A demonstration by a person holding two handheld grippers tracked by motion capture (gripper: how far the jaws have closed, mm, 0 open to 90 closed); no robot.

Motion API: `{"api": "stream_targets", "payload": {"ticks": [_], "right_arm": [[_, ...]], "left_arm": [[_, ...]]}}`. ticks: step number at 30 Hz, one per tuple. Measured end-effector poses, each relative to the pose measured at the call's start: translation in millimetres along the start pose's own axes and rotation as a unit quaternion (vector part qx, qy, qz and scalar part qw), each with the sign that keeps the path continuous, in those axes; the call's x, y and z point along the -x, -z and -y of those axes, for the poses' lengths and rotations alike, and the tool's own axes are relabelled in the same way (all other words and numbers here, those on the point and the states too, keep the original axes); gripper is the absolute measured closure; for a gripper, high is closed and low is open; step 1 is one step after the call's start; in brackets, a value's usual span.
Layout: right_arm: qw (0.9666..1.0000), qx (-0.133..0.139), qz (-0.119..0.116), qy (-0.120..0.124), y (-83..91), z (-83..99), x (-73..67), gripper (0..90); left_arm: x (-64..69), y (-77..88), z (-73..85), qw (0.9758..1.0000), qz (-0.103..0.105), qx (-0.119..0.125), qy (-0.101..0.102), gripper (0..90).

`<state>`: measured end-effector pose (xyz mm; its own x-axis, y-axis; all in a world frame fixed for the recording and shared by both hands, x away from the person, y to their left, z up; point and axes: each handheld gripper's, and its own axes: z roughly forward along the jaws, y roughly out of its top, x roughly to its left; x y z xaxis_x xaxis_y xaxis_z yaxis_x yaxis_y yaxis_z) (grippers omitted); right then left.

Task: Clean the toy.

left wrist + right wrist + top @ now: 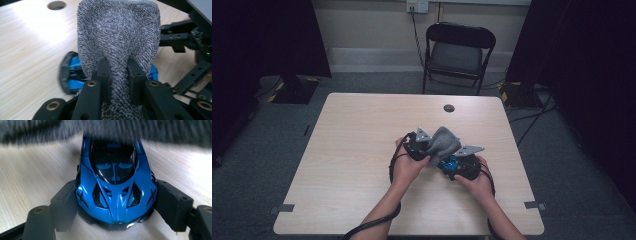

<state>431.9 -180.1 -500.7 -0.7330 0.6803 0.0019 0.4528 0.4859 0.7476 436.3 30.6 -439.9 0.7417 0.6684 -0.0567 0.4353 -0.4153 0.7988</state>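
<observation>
A grey terry cloth (pixel 443 142) (pixel 117 37) is pinched between the jaws of my left gripper (pixel 424 145) (pixel 117 75), which is shut on it. The cloth drapes over the far end of a blue toy car (pixel 449 163) (pixel 115 185) (pixel 72 76). My right gripper (pixel 459 165) (pixel 115 202) is shut on the car, one jaw on each side of it. The car rests on the light wooden table (pixel 362 140), at its middle, toward the near edge. In the right gripper view the cloth (pixel 105 130) is a blurred band across the top, hiding part of the car.
A round cable hole (pixel 449 108) (pixel 56 5) lies in the table beyond the grippers. A black folding chair (pixel 458 52) stands behind the table. Tape marks (pixel 286 208) sit near the table's front corners. Cables trail off the near edge.
</observation>
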Motion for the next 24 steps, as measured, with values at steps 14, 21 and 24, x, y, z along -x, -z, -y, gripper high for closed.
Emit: {"api": "stream_targets", "payload": {"ticks": [14,21,24], "right_arm": [[1.0000,0.000,0.000,0.001,0.0,0.0,-0.1,24.7],[1.0000,0.000,0.000,0.000,0.0,0.0,0.0,24.7],[1.0000,0.000,0.000,0.000,0.0,0.0,0.0,24.8]], "left_arm": [[16.0,-22.2,2.7,0.9997,0.019,-0.017,-0.004,75.0],[19.6,-31.2,3.9,0.9997,0.017,-0.019,-0.008,73.8],[19.8,-32.2,4.6,0.9997,0.018,-0.018,-0.005,73.9]]}}
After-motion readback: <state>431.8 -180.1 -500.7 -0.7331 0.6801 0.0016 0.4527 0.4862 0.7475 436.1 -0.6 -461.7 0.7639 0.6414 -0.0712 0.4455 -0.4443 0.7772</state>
